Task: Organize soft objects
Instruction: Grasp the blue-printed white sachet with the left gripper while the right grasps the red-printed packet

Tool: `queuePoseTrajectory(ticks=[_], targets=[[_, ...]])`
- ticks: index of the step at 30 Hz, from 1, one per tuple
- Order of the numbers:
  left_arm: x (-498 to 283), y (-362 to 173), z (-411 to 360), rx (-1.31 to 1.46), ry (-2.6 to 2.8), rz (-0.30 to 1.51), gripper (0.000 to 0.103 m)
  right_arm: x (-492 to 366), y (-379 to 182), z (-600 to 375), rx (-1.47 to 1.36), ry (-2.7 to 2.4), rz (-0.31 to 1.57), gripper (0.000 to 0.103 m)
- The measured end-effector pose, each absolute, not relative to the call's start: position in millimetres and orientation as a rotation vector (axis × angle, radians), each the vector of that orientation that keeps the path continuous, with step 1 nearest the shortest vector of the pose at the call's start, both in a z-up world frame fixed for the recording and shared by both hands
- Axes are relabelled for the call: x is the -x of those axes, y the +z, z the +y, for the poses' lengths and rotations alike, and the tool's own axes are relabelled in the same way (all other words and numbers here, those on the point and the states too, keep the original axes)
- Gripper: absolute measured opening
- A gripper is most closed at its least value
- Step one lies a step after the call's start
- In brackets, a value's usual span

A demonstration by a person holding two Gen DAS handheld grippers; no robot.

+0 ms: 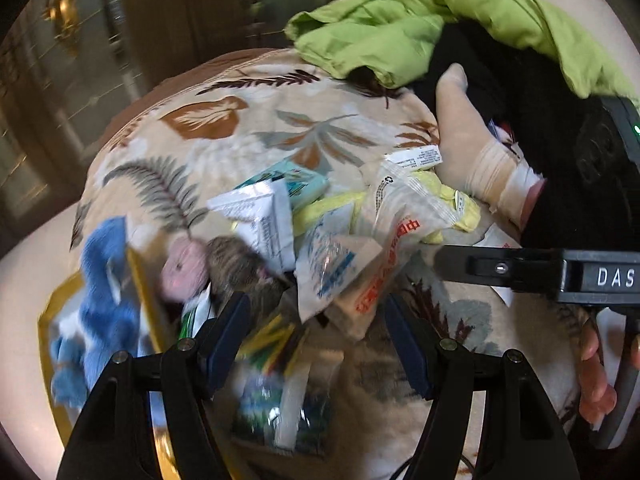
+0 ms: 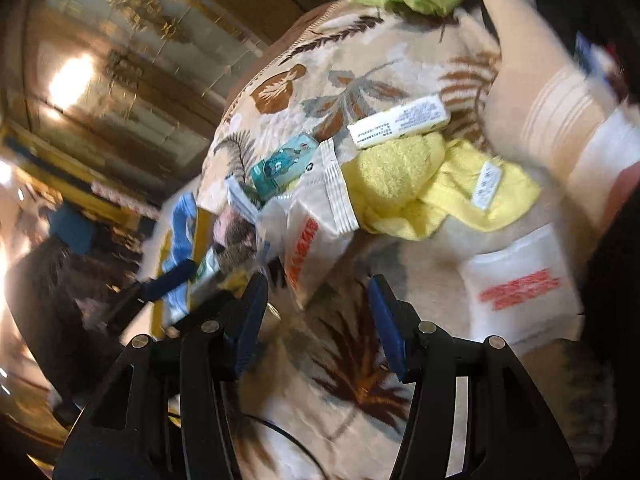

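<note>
A soft beige blanket with brown and grey leaf prints [image 1: 224, 128] covers the bed. Beyond it, a blurry brown wooden wall [image 1: 172, 12] stands at the back. A shiny glass cabinet with gold trim [image 2: 132, 56] glows with a bright light spot. A thin black cable [image 2: 288, 436] lies on the blanket at the near edge.

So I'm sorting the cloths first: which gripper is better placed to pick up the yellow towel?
Right, probably. The right gripper, jaws open and empty, has the yellow towel in clear view ahead, though not yet reached. The left gripper, also open, hangs over plastic packets that lie between it and the towel.
</note>
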State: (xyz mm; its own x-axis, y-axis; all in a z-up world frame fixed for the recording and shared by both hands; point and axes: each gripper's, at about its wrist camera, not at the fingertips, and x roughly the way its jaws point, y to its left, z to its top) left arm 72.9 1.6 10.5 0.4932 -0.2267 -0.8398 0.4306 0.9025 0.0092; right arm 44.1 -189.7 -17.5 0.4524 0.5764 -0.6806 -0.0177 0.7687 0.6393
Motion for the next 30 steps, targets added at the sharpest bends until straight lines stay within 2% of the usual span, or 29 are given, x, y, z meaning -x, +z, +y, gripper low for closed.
queuePoseTrajectory(ticks=[3, 16, 17, 19, 30], targets=[[-79, 4, -4, -0.255, -0.468, 0.981, 0.07, -55, -28, -185, -0.69, 0.387, 1.06, 0.056], [-109, -23, -20, -0.28, -0.611, 1.058, 0.07, -85, -55, -179, -0.84, 0.293, 1.06, 0.058], [-112, -25, -20, -0.278, -0.612, 1.068, 0.07, -87, -57, -178, -0.838, 0.296, 1.067, 0.056], [-117, -28, -16, -0.234, -0.648, 1.094, 0.07, -88, -56, -175, -0.81, 0.317, 1.068, 0.042], [-111, -26, -34, -0.248, -0.738, 1.1, 0.071, -73, -41, -191, -0.677, 0.323, 1.028, 0.039]])
